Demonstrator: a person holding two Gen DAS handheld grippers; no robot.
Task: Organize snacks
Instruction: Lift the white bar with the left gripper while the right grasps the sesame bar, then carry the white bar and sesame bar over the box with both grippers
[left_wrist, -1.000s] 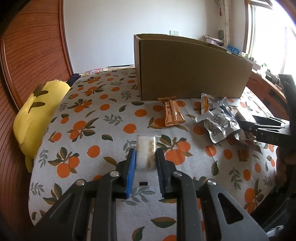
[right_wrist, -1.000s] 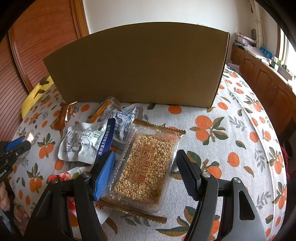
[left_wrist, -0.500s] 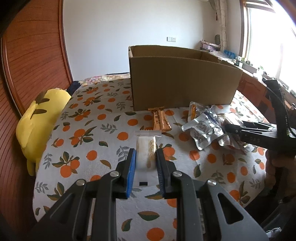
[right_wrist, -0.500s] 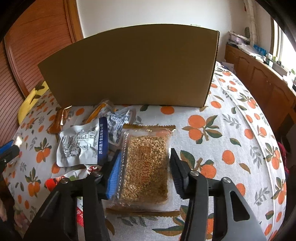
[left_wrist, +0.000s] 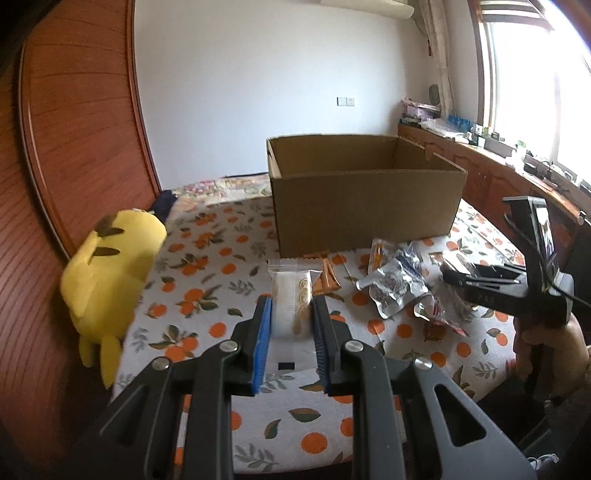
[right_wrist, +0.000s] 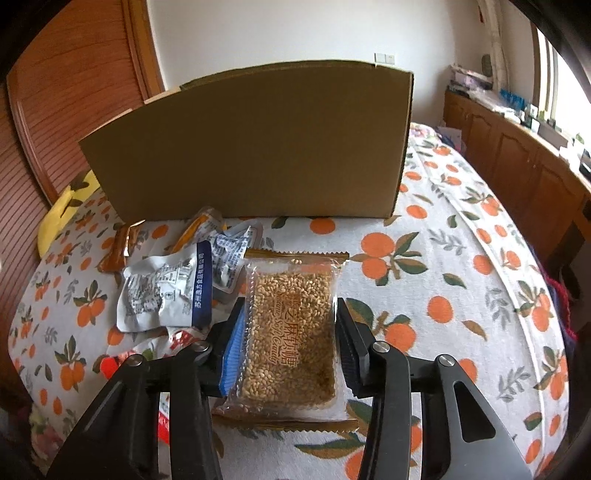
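My left gripper (left_wrist: 291, 308) is shut on a white wrapped snack (left_wrist: 291, 301) and holds it well above the bed. My right gripper (right_wrist: 290, 314) is shut on a clear sesame candy packet (right_wrist: 290, 326), lifted off the orange-print bedspread (right_wrist: 443, 280). An open cardboard box (left_wrist: 364, 195) stands behind the snacks; it fills the back of the right wrist view (right_wrist: 258, 147). A pile of silver and white snack bags (right_wrist: 170, 288) lies left of my right gripper. An orange snack bar (left_wrist: 325, 277) lies in front of the box.
A yellow plush toy (left_wrist: 110, 277) lies at the bed's left edge by the wooden headboard (left_wrist: 66, 147). Wooden cabinets (right_wrist: 517, 155) run along the right wall under a window.
My left gripper has risen with the white snack; the box's inside now shows. My right gripper has shut on the sesame packet and lifted it.
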